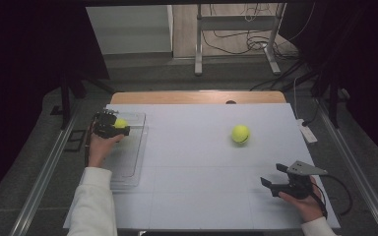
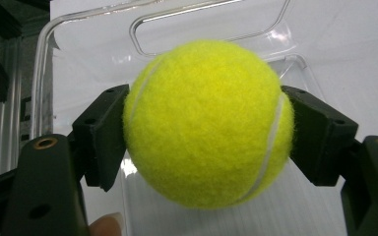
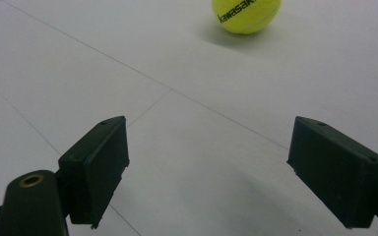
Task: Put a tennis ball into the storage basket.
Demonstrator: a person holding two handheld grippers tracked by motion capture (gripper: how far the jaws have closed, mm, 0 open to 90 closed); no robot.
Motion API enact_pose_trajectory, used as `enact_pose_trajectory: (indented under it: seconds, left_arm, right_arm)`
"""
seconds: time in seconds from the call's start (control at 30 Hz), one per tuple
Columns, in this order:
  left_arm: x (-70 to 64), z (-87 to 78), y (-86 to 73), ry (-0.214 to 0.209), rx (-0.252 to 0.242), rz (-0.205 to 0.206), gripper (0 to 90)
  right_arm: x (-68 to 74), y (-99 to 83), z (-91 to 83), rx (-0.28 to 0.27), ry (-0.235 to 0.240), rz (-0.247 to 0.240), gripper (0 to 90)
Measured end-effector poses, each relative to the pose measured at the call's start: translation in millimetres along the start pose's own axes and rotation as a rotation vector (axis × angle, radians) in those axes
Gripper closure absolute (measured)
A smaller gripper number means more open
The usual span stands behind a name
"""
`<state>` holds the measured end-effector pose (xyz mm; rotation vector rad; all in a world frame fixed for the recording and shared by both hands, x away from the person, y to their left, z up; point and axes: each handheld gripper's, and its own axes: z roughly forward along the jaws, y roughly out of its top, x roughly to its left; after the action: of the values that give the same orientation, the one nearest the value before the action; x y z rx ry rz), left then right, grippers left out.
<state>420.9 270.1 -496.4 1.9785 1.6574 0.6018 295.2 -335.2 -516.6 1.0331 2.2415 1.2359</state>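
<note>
A yellow tennis ball (image 1: 121,123) (image 2: 206,123) sits between the black jaws of my left gripper (image 1: 114,126) (image 2: 204,132), which is shut on it above the far end of a clear plastic tray (image 1: 130,162) (image 2: 78,29). A second yellow tennis ball (image 1: 240,133) (image 3: 246,14), printed with black lettering, rests on the white table to the right of centre. My right gripper (image 1: 273,176) (image 3: 211,167) stands open near the table's front right, some way short of that ball, with nothing between its jaws.
The white table top (image 1: 197,162) lies on a wooden desk whose far edge (image 1: 197,97) shows. A white strip-shaped device (image 1: 307,131) lies at the right edge. Metal rails run along both sides on the floor, and a frame with cables stands beyond.
</note>
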Motion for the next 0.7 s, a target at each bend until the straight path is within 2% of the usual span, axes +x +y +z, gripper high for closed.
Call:
enact_pose_trajectory:
  seconds: [0.53, 0.67, 0.7]
  left_arm:
    - [-1.2, 3.9, -1.4, 0.021, 0.019, 0.007, 24.6]
    - [-1.9, 3.2, -1.1, 0.025, 0.004, 0.008, 21.3]
    - [-2.3, 2.2, -0.9, 0.024, -0.001, 0.014, 17.6]
  right_arm:
    - [-0.5, -0.1, 0.1, 0.0, 0.002, 0.001, 16.0]
    - [-0.5, -0.2, 0.2, 0.004, 0.001, -0.001, 15.9]
    - [-0.3, -0.1, 0.2, 0.008, -0.001, -0.004, 15.9]
